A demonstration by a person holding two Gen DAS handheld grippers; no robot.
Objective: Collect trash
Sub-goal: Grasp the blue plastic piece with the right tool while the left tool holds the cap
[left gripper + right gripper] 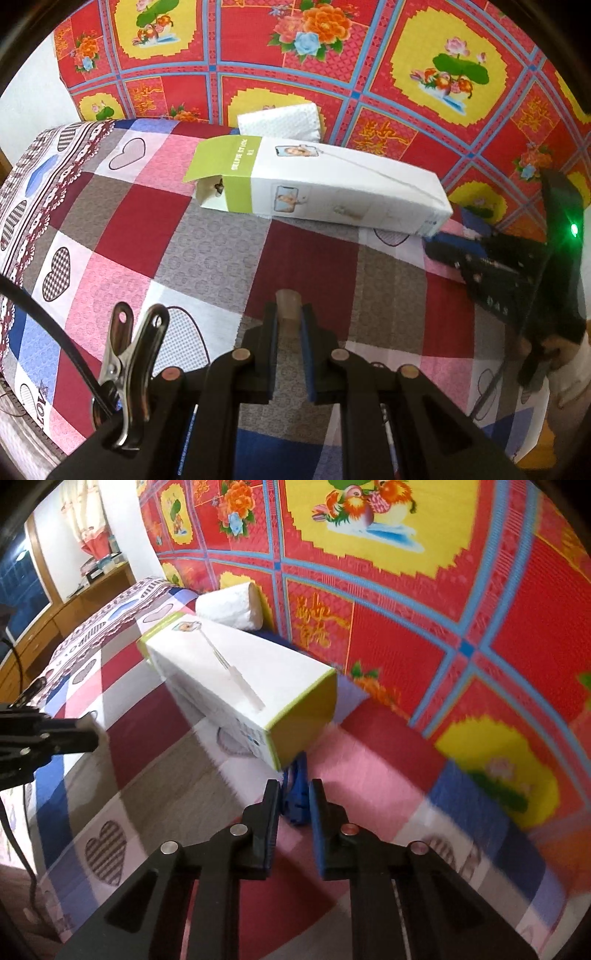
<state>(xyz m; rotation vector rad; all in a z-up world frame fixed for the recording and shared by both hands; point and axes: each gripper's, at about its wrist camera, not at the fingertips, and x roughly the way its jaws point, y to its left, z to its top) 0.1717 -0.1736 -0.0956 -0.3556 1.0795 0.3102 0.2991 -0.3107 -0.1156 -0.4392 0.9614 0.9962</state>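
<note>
The box lies on the bed near its wall-side edge, a paper roll just behind its open-flapped end. Its long axis points toward the right claw, which is much the nearer, sitting just short of the closed end with its jaws narrow around something blue, though I cannot tell if it grips. The left claw, well back toward the near edge, is clamped on a small tan piece.
</note>
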